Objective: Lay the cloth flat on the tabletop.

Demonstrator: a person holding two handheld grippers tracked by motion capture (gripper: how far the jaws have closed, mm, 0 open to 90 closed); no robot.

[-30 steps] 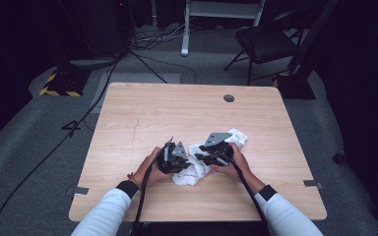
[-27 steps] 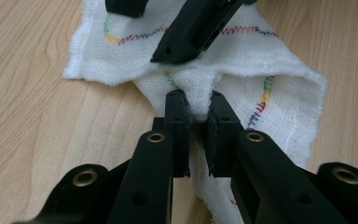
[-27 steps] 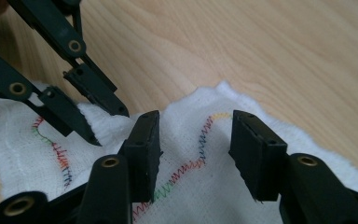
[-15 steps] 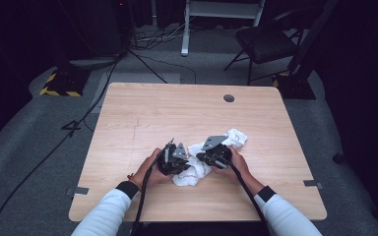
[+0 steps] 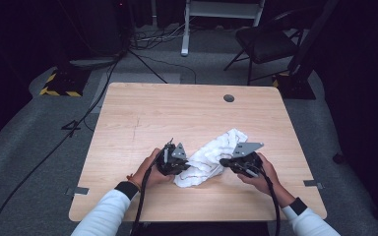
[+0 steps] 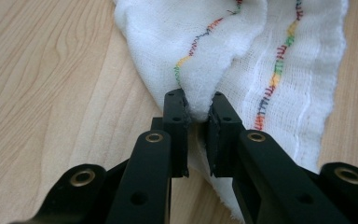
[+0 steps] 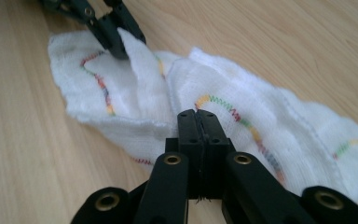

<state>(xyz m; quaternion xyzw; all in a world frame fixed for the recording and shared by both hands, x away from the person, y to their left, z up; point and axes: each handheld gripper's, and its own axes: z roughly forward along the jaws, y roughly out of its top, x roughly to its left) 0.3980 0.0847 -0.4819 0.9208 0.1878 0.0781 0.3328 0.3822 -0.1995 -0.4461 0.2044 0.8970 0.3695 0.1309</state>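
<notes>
We see a white gauzy cloth (image 5: 211, 157) with rainbow zigzag stitching lying crumpled near the desk's (image 5: 142, 113) front edge, its long axis running from front-left toward back-right. Our left gripper (image 6: 198, 112) pinches a raised fold of it; our right gripper (image 7: 198, 122) is clamped tight on its edge.

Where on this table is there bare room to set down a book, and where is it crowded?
The far half of the table is bare, from the round hole across to the left edge. Strips along both side edges are free too. The near middle is crowded: the white cloth lies between the left gripper and the right gripper, both pinching it.
</notes>
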